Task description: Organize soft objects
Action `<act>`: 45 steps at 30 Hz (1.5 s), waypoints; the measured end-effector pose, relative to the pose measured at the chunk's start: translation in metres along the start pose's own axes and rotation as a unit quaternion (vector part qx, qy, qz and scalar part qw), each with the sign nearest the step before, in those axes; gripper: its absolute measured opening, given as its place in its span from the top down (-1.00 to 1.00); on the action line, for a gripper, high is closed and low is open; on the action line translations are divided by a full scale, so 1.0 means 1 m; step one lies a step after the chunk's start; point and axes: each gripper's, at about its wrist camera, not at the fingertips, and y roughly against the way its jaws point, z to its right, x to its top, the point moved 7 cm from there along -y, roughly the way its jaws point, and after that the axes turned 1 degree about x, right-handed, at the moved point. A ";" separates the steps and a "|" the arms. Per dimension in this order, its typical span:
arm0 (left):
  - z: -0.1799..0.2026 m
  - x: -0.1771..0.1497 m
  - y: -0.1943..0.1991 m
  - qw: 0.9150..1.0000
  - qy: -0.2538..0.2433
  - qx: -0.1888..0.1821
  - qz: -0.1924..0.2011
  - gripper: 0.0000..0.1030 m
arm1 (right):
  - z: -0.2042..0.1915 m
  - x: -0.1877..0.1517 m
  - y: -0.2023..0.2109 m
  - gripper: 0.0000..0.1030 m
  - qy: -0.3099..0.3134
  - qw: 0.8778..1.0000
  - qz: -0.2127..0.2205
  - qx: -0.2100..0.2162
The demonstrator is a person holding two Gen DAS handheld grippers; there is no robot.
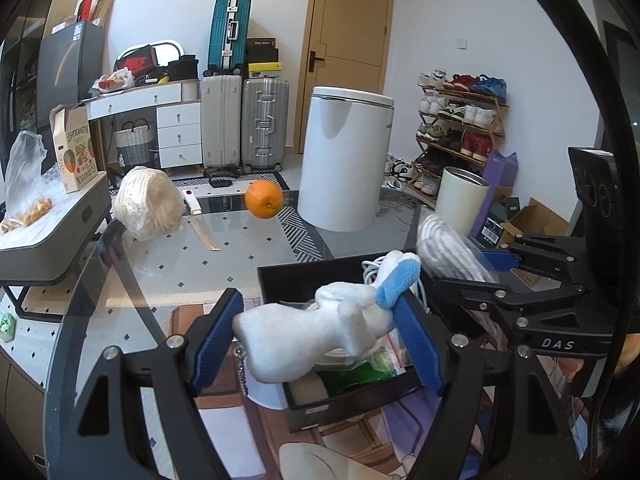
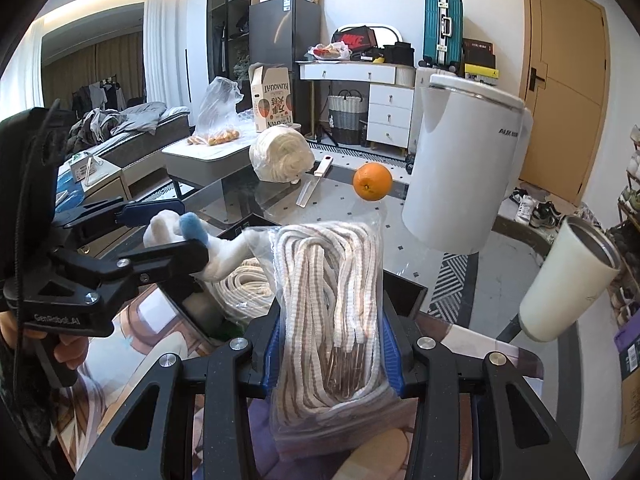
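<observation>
Clamped across left gripper [image 1: 318,340]: one white plush toy [image 1: 320,328] with blue ear, held over black bin [image 1: 304,276] on glass table [image 1: 200,256]. Clamped in right gripper [image 2: 330,344]: one clear bag of striped rope [image 2: 332,300], also over bin. Farther back, left to right: one wrapped yarn roll [image 1: 146,202], one knife [image 1: 200,220], one orange [image 1: 264,199], one white tumbler [image 1: 462,200]. Only in right view: second rope coil [image 2: 244,284] inside bin, a hand [image 2: 64,350] on left handle. Only in left view: shoe rack [image 1: 460,132].
</observation>
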 end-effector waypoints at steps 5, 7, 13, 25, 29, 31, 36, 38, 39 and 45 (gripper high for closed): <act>-0.003 0.001 -0.006 1.000 0.002 0.009 -0.004 -0.49 | 0.000 0.000 -0.010 0.20 0.000 1.000 -0.005 -0.012; -0.003 0.000 -0.009 1.000 -0.003 0.013 -0.006 -0.49 | 0.002 0.001 -0.012 0.20 -0.006 1.000 -0.003 -0.012; -0.001 -0.002 -0.018 1.000 0.001 0.006 -0.013 -0.49 | 0.000 0.007 -0.011 0.20 -0.027 1.000 0.013 -0.003; 0.006 -0.004 -0.028 1.000 -0.011 -0.001 -0.027 -0.64 | 0.002 0.006 -0.010 0.20 -0.029 0.999 0.013 -0.006; 0.007 -0.005 -0.028 0.999 -0.015 0.003 -0.031 -0.94 | 0.001 0.009 -0.011 0.20 -0.030 0.999 0.017 -0.002; 0.006 -0.005 -0.026 1.000 -0.016 0.006 -0.026 -0.96 | 0.001 0.010 -0.010 0.20 -0.029 0.999 0.020 0.000; 0.002 -0.005 -0.023 0.999 -0.016 0.021 -0.022 -1.00 | 0.002 0.012 -0.002 0.20 -0.024 0.999 0.035 -0.005; 0.002 -0.006 -0.024 0.999 -0.017 0.024 -0.020 -1.00 | 0.002 0.012 -0.001 0.20 -0.021 0.999 0.033 -0.007; 0.002 -0.007 -0.024 0.999 -0.019 0.024 -0.022 -1.00 | 0.002 0.012 -0.002 0.20 -0.019 0.999 0.031 -0.007; 0.003 -0.008 -0.026 0.999 -0.023 0.027 -0.022 -1.00 | -0.007 0.006 -0.015 0.20 -0.006 1.000 0.011 0.008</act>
